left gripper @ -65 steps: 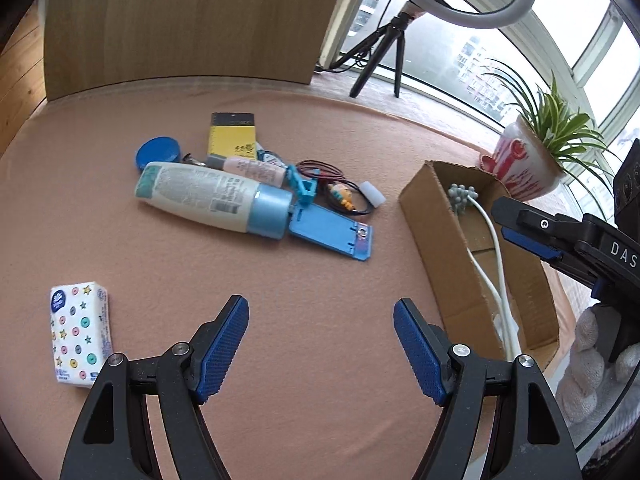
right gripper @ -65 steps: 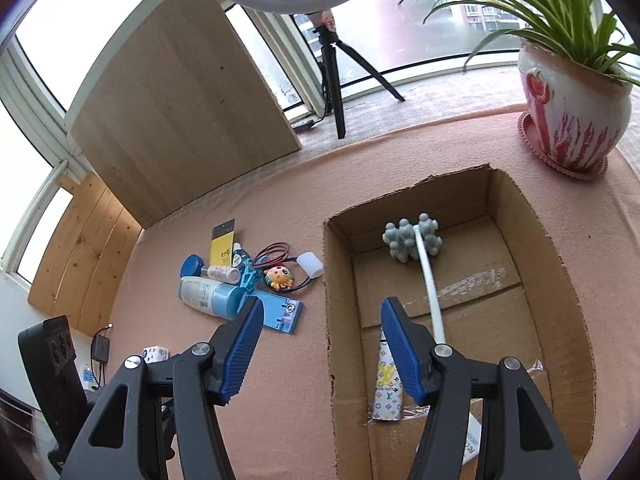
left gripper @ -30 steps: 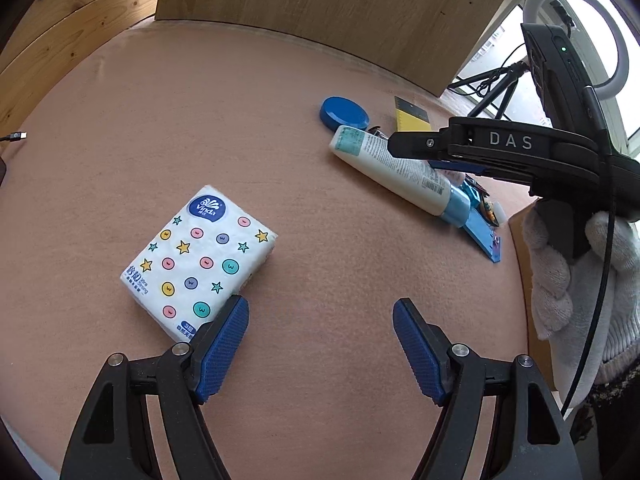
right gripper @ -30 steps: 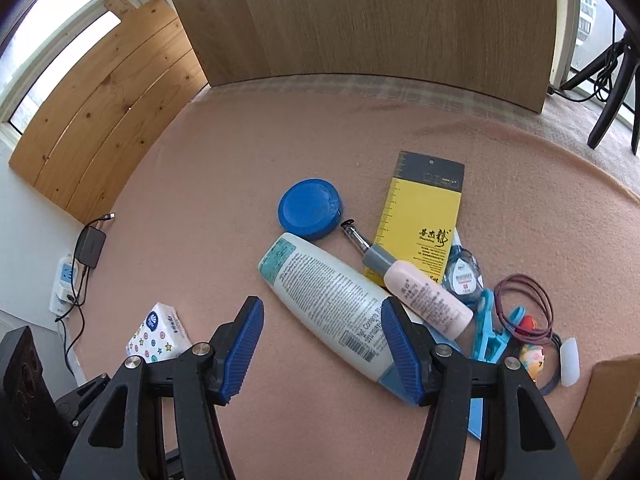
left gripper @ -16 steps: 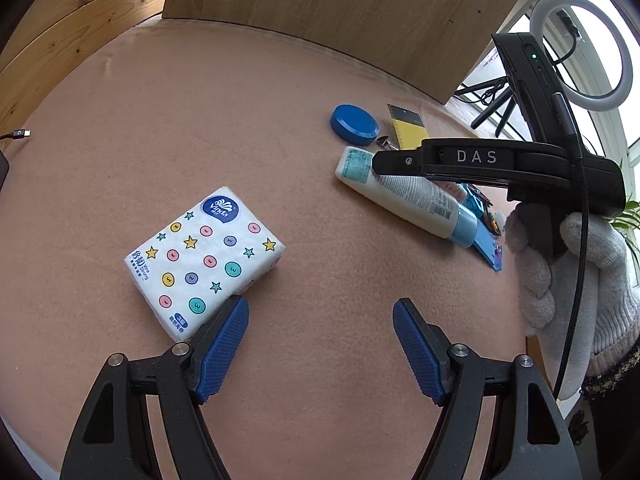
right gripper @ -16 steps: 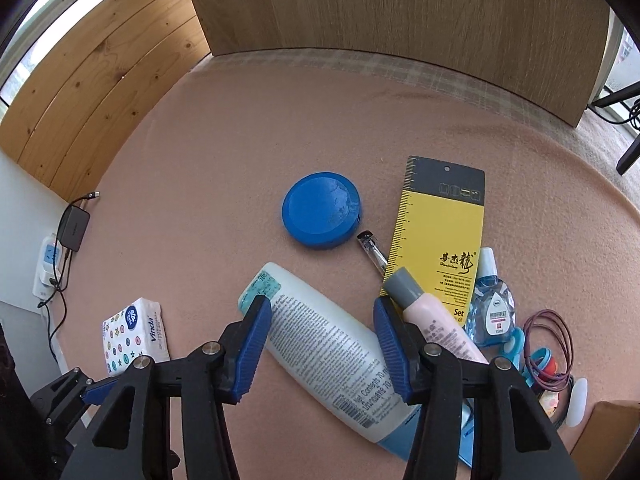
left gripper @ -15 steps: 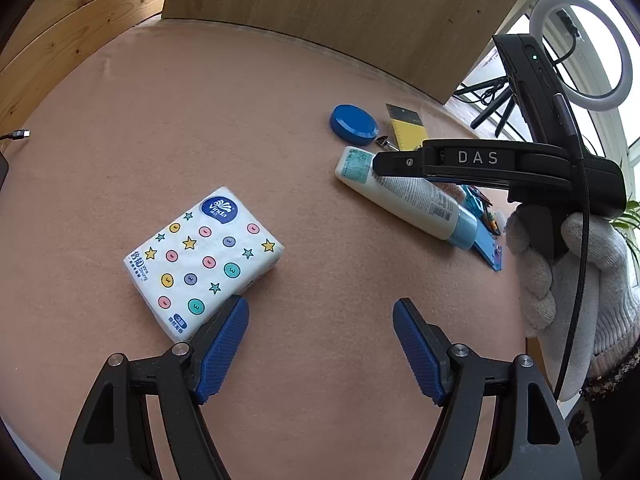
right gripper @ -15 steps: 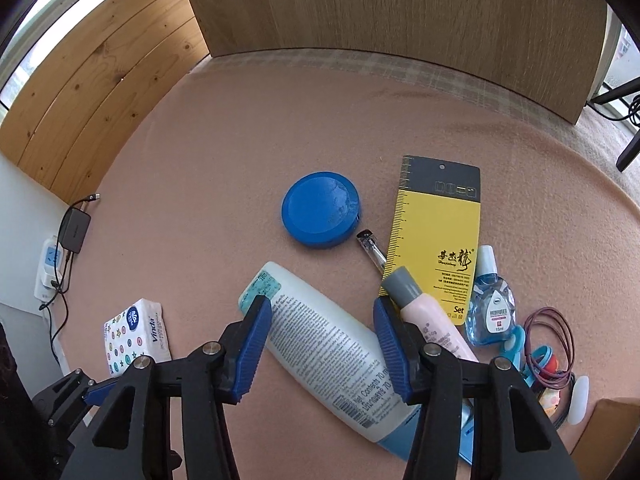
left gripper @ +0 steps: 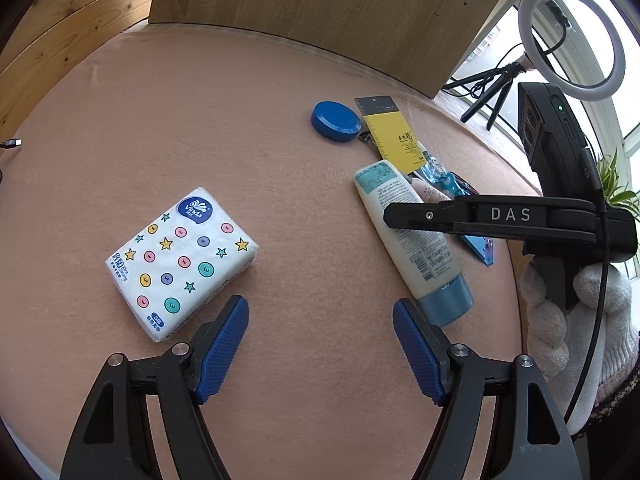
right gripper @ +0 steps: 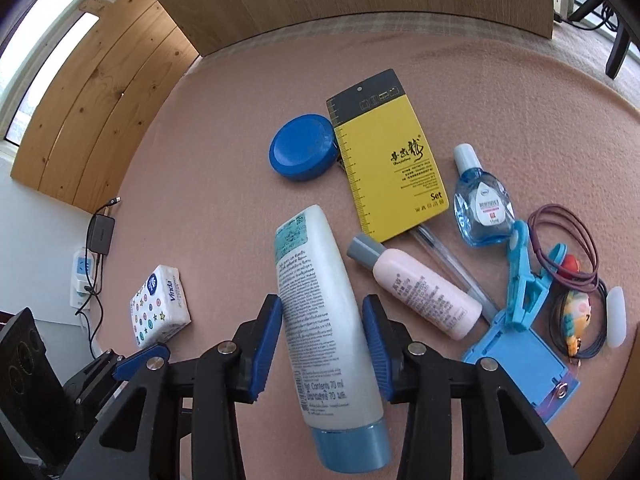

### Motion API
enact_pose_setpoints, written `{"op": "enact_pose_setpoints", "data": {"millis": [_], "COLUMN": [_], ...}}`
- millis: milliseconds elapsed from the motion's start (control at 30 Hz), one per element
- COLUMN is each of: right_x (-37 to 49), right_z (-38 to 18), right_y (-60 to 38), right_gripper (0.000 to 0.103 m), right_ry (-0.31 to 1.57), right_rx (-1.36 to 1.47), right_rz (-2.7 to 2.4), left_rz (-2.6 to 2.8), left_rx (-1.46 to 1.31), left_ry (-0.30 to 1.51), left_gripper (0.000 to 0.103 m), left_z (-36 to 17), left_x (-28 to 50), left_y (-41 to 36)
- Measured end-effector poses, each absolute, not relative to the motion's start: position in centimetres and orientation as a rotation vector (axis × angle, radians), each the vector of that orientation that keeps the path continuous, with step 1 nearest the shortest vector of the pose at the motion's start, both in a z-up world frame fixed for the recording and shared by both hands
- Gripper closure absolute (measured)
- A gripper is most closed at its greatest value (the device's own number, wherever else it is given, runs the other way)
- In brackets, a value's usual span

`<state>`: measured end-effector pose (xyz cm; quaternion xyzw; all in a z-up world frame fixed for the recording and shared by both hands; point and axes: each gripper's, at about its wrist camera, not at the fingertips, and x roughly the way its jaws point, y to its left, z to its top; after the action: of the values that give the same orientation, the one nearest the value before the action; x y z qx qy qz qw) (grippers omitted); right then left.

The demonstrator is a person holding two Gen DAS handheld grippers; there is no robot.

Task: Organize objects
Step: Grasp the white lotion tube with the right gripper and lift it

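A white lotion tube (right gripper: 320, 292) with a blue cap lies on the pink cloth. My right gripper (right gripper: 322, 320) has closed on its body, both blue pads against its sides. In the left wrist view the tube (left gripper: 412, 240) lies under the right gripper (left gripper: 404, 216). My left gripper (left gripper: 320, 344) is open and empty, just above the cloth. A white tissue pack (left gripper: 180, 260) with coloured dots lies just left of its left fingertip; it also shows in the right wrist view (right gripper: 160, 304).
Beside the tube lie a blue round lid (right gripper: 302, 148), a yellow card (right gripper: 384, 156), a pink bottle (right gripper: 416, 288), a blue drop bottle (right gripper: 482, 204), a blue clip stand (right gripper: 520, 312) and hair ties (right gripper: 564, 240). A wooden board (left gripper: 320, 8) stands behind.
My right gripper has come down over the lotion tube and narrowed onto it. My left gripper has stayed open near the tissue pack, with the view shifted slightly.
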<state>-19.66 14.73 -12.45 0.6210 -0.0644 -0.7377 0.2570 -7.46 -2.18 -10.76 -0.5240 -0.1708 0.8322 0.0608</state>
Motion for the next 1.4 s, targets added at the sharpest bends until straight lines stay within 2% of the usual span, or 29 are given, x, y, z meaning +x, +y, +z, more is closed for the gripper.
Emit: {"op": "enact_pose_setpoints", "data": {"millis": [233, 733, 833, 967, 1267, 1400], "right_x": [-16.5, -10.3, -9.5, -8.5, -6.7, -6.0], "right_z": [-13.0, -14.1, -13.7, -12.6, -12.8, -12.8], "right_y": [16.0, 21.5, 21.9, 23.0, 25.2, 25.2], "right_gripper": [0.075, 0.076, 0.073, 0.060, 0.060, 0.060], "right_ry": [-0.262, -0.561, -0.518, -0.432, -0.576, -0.582], "right_rx": [1.680, 1.658, 1.669, 1.680, 1.721, 1.721], "right_rz": [-1.985, -2.026, -2.085, -2.216, -2.190, -2.191], "left_rz": [2.496, 2.376, 2.349, 2.314, 2.226, 2.192], "left_rx": [-1.575, -1.554, -1.549, -1.534, -1.542, -1.556], "left_ry": [-0.467, -0.374, -0.361, -0.351, -0.307, -0.298], "left_gripper": [0.026, 0.026, 0.026, 0.026, 0.027, 0.029], "left_z": [-10.4, -10.4, -10.4, -10.2, -10.8, -11.1], "left_x": [-7.1, -6.0, -5.8, -5.4, -5.3, -5.4], "left_y": [-0.6, 4.3, 5.2, 6.3, 9.3, 10.4]}}
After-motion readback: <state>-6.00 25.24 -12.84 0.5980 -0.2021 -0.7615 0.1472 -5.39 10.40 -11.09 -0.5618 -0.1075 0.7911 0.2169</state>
